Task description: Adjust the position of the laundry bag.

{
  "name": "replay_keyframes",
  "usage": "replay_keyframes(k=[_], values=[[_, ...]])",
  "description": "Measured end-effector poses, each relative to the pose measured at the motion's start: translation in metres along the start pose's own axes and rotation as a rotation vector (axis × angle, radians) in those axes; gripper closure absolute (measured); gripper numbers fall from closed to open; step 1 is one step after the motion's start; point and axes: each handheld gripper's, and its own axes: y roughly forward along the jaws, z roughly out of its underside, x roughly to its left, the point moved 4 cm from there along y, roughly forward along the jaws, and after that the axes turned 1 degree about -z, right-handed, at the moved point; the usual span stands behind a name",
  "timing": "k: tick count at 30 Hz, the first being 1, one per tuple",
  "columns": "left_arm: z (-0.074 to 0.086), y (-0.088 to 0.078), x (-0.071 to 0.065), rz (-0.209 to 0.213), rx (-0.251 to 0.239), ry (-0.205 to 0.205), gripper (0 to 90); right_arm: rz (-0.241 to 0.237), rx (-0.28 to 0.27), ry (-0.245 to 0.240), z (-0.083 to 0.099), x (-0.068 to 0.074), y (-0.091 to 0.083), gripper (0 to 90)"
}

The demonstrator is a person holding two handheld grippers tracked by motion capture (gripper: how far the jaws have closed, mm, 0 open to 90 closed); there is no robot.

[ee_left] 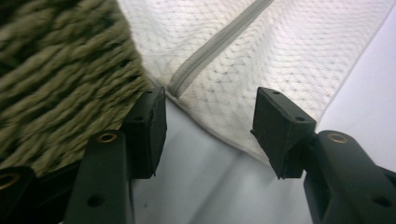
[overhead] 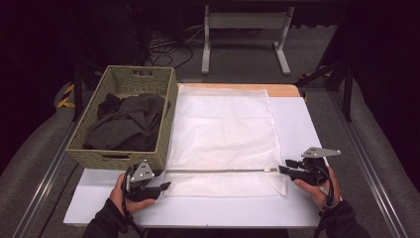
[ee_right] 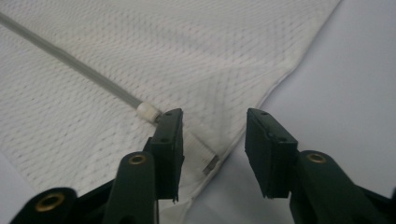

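- The white mesh laundry bag [overhead: 223, 134] lies flat on the table [overhead: 297, 129], just right of the woven basket [overhead: 126, 116] that holds dark clothes [overhead: 129, 121]. Its zipper [overhead: 218, 170] runs across the near part of the bag, from one gripper to the other.
- The left gripper [overhead: 166, 185] sits at the zipper's left end, by the basket's near corner. In the left gripper view its jaws stand moderately apart with nothing pinched — bare table and the bag's edge between them.
- The right gripper [overhead: 286, 165] is at the zipper's right end. Its jaws are likewise parted and hold nothing, and the white zipper pull [ee_right: 148, 112] lies just beside the left pad.
- The step appears to be taking hold of both ends of the zipper — one to anchor, one to draw.
- To do it well, centre the pull between the right pads before closing, since it now sits off to one side.
- Pinch only the mesh beside the zipper on the left, clear of the basket wall.
- Keep the mesh flat and taut so the slider does not snag.
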Motion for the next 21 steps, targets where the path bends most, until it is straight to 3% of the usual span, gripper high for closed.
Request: replay_keyframes(k=[9, 15, 20, 21], values=[[-0.001, 0.006, -0.005, 0.018, 0.028, 0.017, 46.6, 0.003, 0.015, -0.015, 0.01, 0.009, 0.009, 50.6], [0.0, 0.006, -0.002, 0.025, 0.038, 0.002, 55.2, 0.019, -0.009, -0.004, 0.011, 0.009, 0.01, 62.9], [0.0, 0.005, 0.001, 0.026, 0.041, -0.016, 71.8, 0.026, -0.017, 0.005, 0.011, 0.011, 0.011, 69.8], [-0.001, 0.006, 0.004, 0.034, 0.042, -0.024, 71.8, 0.032, -0.02, 0.004, 0.011, 0.011, 0.011, 73.8]])
